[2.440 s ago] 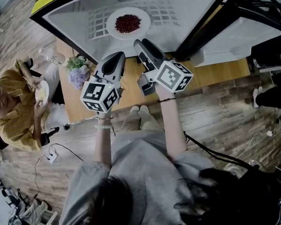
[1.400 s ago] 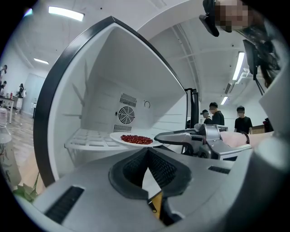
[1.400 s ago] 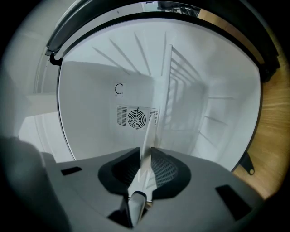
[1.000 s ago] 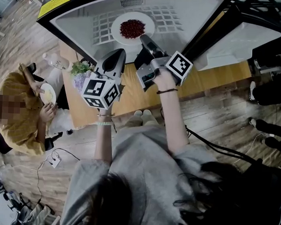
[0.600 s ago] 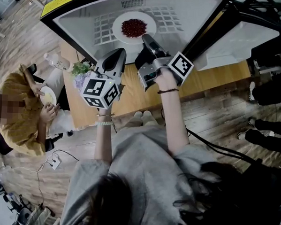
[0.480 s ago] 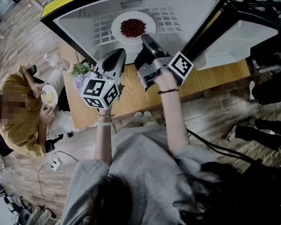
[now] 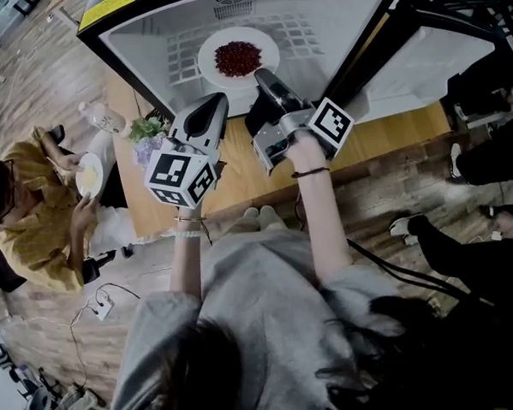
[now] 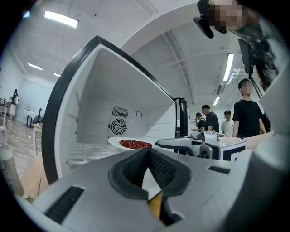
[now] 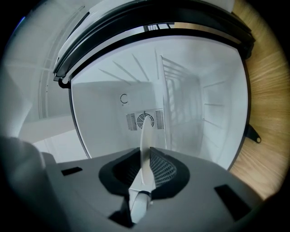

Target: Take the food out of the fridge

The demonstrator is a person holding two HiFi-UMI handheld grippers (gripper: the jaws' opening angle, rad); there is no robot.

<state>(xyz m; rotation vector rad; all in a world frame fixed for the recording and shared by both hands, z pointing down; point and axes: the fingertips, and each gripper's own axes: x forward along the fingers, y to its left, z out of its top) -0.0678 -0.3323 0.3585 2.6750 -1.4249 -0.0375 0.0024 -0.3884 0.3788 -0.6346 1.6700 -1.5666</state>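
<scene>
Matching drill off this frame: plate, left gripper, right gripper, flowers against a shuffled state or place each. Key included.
Things:
1. plate
2. left gripper
3. right gripper
4. flowers

States or places:
A. clamped on a white rim
B. at the left end of the wooden table
C. carries red food
D. jaws together, nothing between them

Pairs: 1-C, 2-D, 3-A, 4-B
</scene>
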